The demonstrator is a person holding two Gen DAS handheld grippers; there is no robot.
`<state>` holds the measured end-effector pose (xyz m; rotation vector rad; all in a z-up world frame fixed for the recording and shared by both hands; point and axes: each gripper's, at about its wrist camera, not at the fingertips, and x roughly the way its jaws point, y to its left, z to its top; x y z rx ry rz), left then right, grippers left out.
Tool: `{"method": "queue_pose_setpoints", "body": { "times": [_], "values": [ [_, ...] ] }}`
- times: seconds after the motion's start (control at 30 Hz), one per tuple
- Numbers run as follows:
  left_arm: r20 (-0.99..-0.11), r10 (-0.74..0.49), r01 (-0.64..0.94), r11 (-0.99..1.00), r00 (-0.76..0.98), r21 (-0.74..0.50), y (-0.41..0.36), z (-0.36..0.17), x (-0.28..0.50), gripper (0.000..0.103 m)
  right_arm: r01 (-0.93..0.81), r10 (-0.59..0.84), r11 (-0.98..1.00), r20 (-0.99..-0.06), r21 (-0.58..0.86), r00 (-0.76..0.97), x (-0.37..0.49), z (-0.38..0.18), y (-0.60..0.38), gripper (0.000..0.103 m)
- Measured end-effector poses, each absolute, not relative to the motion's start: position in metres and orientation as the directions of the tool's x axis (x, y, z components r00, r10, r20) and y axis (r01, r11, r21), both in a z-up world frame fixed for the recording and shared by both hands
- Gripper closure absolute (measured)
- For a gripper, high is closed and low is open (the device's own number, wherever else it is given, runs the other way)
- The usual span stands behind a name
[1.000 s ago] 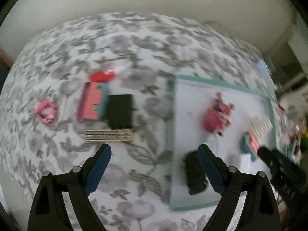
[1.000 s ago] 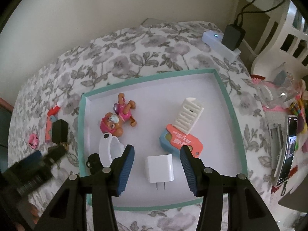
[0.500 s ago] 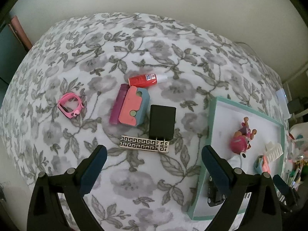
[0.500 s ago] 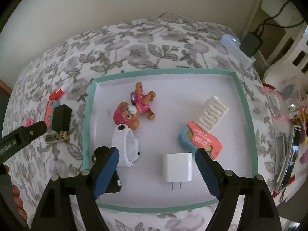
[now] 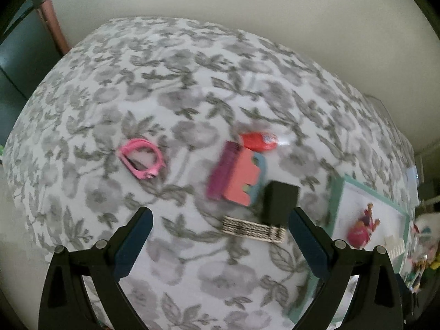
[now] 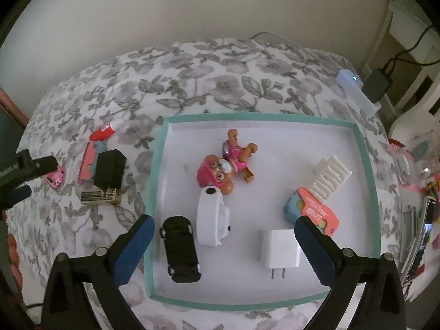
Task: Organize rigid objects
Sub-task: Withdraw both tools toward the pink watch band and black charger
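Floral cloth (image 6: 220,82) over the counter looks soft and matt – the black toy car (image 6: 180,249) is glossy plastic, the white charger (image 6: 280,250) smooth with metal prongs, the teal-rimmed tray (image 6: 367,181) matt like card – the comb (image 6: 331,177) plain white plastic

Your left gripper (image 5: 220,236) has 2 black plastic arms, each shaped like a tapering triangle with a cut-out, tipped with dark blue fingers (image 5: 133,243). You can see a round silver screw head at each joint, 2 per side. Your right gripper (image 6: 222,247) is built the same: black frame, blue ribbed fingers (image 6: 316,253), silver screws. White lettering runs along a black arm at the left edge of the right wrist view.
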<state>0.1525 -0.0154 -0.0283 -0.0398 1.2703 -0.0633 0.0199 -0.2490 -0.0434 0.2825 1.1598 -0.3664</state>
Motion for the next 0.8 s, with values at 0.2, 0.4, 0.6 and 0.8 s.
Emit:
{"method": "queue_pose_setpoints", "body": {
  "times": [0.2, 0.4, 0.6, 0.8],
  "values": [
    [-0.945, -0.037, -0.051, 0.997, 0.324, -0.056, 0.023, -0.023, 0.164, 0.004, 0.393, -0.142, 0.920, -0.920, 0.013, 0.364, 0.024, -0.042, -0.237, 0.000],
    [-0.943, -0.035, -0.109, 0.991, 0.332, -0.075, 0.056, -0.022, 0.174, 0.004, 0.363, -0.111, 0.930, -0.906, 0.050, 0.408, 0.030, -0.038, -0.225, 0.000],
    [-0.943, -0.061, -0.145, 0.983, 0.326, -0.114, 0.083, -0.026, 0.187, 0.004, 0.301, -0.073, 0.950, -0.886, 0.077, 0.459, 0.047, -0.033, -0.203, 0.000],
    [-0.944, -0.053, -0.177, 0.977, 0.327, -0.116, 0.107, -0.030, 0.201, 0.004, 0.244, -0.054, 0.967, -0.874, 0.075, 0.483, 0.069, -0.031, -0.180, 0.000]
  ]
}}
